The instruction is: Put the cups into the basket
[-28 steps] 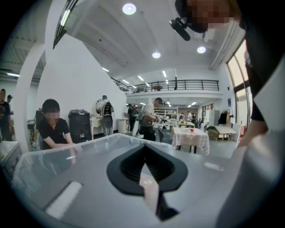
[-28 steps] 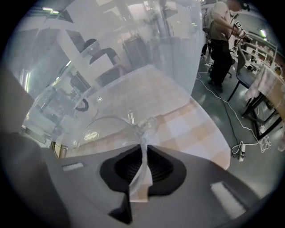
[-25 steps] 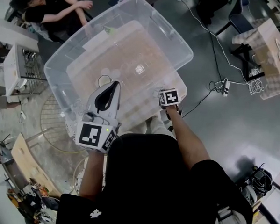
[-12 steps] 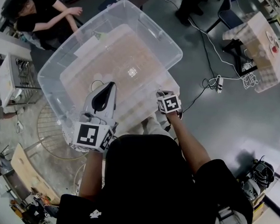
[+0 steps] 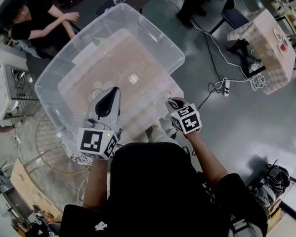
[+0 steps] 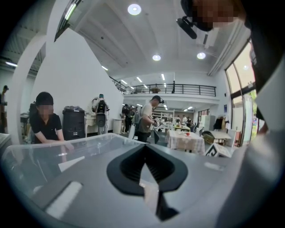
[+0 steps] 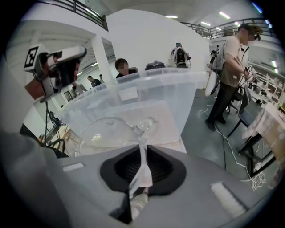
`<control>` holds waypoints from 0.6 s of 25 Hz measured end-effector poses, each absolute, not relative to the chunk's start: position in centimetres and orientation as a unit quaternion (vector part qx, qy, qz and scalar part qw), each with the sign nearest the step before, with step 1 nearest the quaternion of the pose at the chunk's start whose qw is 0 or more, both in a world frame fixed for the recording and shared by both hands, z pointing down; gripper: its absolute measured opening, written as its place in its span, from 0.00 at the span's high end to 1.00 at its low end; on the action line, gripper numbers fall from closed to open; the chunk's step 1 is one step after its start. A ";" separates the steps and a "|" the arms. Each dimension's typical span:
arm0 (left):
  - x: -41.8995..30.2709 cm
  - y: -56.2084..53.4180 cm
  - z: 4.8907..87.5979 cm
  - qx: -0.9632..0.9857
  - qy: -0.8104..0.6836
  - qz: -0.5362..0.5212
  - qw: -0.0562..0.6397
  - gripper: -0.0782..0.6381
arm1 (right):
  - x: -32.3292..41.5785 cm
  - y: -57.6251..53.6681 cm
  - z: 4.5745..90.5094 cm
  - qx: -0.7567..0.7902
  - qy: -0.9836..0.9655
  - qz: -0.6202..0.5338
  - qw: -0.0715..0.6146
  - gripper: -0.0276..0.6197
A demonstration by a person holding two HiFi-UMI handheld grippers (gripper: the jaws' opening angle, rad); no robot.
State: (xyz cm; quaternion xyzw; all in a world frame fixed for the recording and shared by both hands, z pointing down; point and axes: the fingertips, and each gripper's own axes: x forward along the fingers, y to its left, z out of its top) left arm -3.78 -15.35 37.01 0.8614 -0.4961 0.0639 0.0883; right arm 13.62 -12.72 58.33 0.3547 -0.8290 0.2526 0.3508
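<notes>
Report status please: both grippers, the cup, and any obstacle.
Left gripper shut, empty. Right gripper shut on clear cup wall, at clear bin near edge. No obstacle seen.

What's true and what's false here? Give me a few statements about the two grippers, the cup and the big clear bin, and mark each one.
1. The right gripper pinches a clear cup by its thin wall. True.
2. The left gripper is wide open. False: its jaws are together.
3. The bin is solid blue. False: it is see-through plastic.
4. A seated person is at the far side of the bin. True.
</notes>
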 end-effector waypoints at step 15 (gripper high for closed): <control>-4.3 -15.9 37.3 0.855 -0.505 0.059 0.101 0.88 | 11.2 -16.6 40.1 0.354 -0.890 0.163 0.238 0.91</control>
